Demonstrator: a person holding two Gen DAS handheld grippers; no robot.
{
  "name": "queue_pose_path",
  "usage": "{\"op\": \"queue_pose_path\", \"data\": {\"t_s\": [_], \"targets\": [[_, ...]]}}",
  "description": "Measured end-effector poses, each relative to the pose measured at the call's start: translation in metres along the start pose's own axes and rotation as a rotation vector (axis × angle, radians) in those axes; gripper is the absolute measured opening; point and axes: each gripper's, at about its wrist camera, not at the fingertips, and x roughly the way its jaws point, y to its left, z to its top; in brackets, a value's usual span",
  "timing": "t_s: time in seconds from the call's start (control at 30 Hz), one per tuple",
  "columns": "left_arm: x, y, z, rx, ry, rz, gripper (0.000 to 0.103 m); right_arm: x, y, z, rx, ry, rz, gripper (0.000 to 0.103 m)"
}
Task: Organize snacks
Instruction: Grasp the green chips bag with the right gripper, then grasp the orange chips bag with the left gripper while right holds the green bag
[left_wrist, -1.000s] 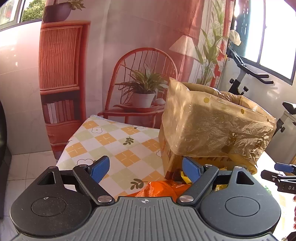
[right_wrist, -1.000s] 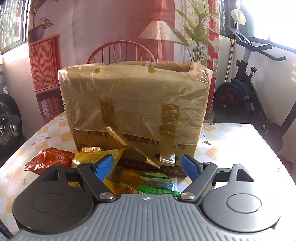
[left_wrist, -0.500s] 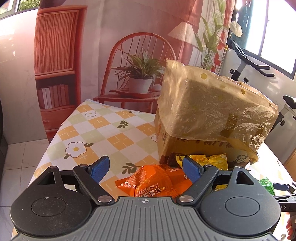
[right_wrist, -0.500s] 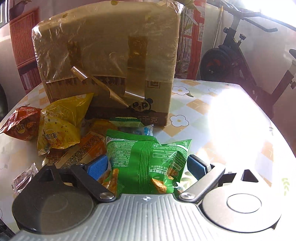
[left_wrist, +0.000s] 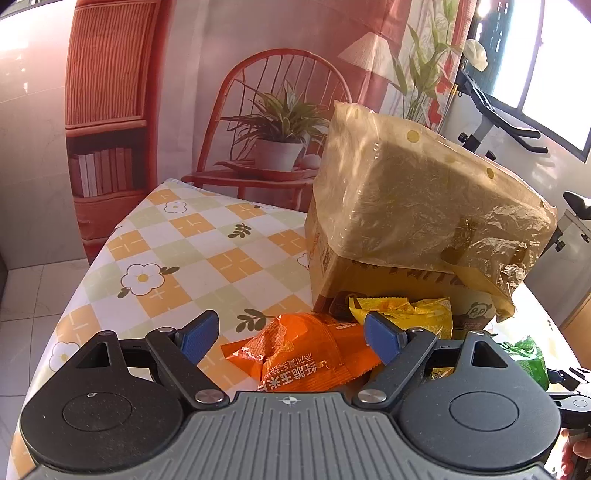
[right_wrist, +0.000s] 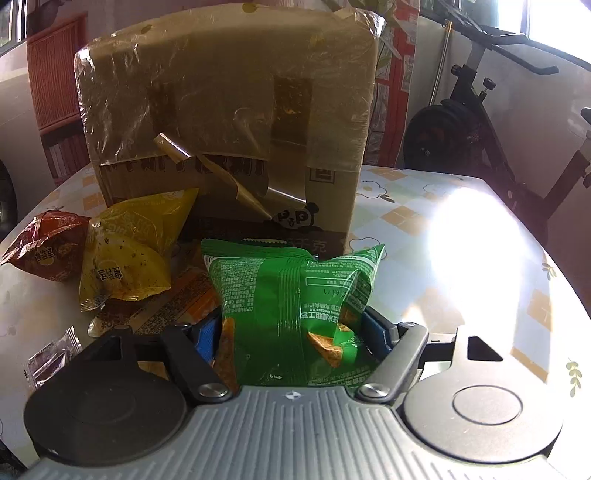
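2 grippers: my right gripper (right_wrist: 291, 332) seems clamped on the green snack bag (right_wrist: 291, 295) before the cardboard box (right_wrist: 229, 122); my left gripper (left_wrist: 291, 336) gapes over the orange packet (left_wrist: 303, 358).

The left gripper (left_wrist: 291, 334) hangs with its blue-padded jaws spread either side of an orange snack packet (left_wrist: 301, 356) lying on the checked floral tablecloth (left_wrist: 192, 251), with a yellow packet (left_wrist: 406, 317) at two o'clock against the plastic-lined cardboard box (left_wrist: 402, 221) and a green packet (left_wrist: 528, 356) at three o'clock.
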Motion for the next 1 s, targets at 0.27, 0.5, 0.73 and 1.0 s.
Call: {"op": "queue_pose_path", "data": {"t_s": [0.27, 0.5, 0.73, 1.0], "targets": [[0.035, 0.000, 0.010, -0.037, 0.042, 0.013, 0.088, -0.010, 0.011, 0.018, 0.002, -0.077, 0.024, 0.076], [0.081, -0.004, 0.013, -0.060, 0.111, 0.050, 0.088, -0.011, 0.017, 0.019, -0.001, -0.089, 0.056, 0.076], [0.076, 0.006, -0.022, -0.048, 0.179, -0.010, 0.090, -0.015, 0.020, 0.021, -0.013, -0.099, 0.084, 0.076], [0.063, 0.031, -0.048, -0.120, 0.200, -0.047, 0.099, -0.009, 0.027, 0.024, -0.026, -0.097, 0.114, 0.076]]}}
